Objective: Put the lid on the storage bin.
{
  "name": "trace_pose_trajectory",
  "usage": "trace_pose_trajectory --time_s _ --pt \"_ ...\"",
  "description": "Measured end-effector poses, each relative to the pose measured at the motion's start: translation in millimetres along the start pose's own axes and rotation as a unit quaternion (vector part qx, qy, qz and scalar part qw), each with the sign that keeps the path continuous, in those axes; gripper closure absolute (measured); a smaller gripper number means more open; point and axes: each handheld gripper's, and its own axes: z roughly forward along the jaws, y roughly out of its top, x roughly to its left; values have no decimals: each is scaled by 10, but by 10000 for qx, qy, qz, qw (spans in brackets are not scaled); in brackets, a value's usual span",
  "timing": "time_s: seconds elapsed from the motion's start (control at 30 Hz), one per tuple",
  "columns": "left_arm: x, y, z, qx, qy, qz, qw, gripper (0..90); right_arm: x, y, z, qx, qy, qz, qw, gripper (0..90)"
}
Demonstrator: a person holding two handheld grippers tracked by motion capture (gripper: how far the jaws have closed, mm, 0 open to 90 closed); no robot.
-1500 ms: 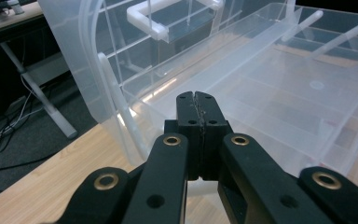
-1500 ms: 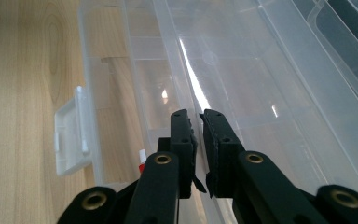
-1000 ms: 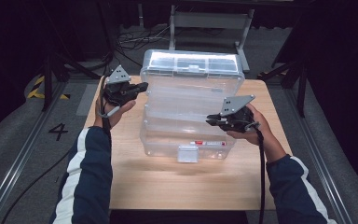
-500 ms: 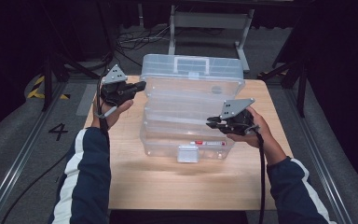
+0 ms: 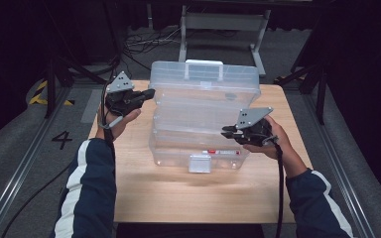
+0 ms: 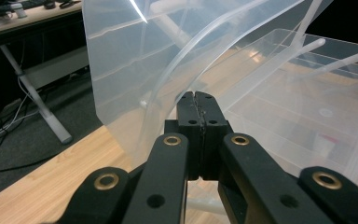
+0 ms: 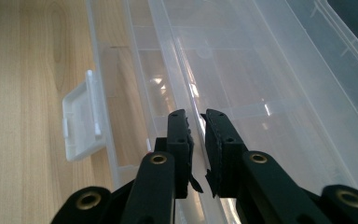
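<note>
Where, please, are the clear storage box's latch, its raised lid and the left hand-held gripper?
latch [image 5: 200,162]: high view, white clasp on the box's front wall.
raised lid [image 5: 203,75]: high view, lid's upper panel.
left hand-held gripper [image 6: 199,100]: left gripper view, between its fingertips.

— The large clear plastic storage box [image 5: 203,116]?
— Glossy, smooth, see-through; its white latch [image 7: 81,122] looks matt plastic.
— The light wooden bench [image 5: 188,193]?
— Smooth grain, dull sheen; each hand-held gripper — matt black plastic, brass rivets.
</note>
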Motion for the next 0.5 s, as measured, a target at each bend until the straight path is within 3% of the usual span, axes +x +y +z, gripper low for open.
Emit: trace_pose_trajectory --time_s 0.5 --pt "-75 -59 -55 80 -99 148 9998 900 18 -152 -179 -78 -125 88 9999 820"
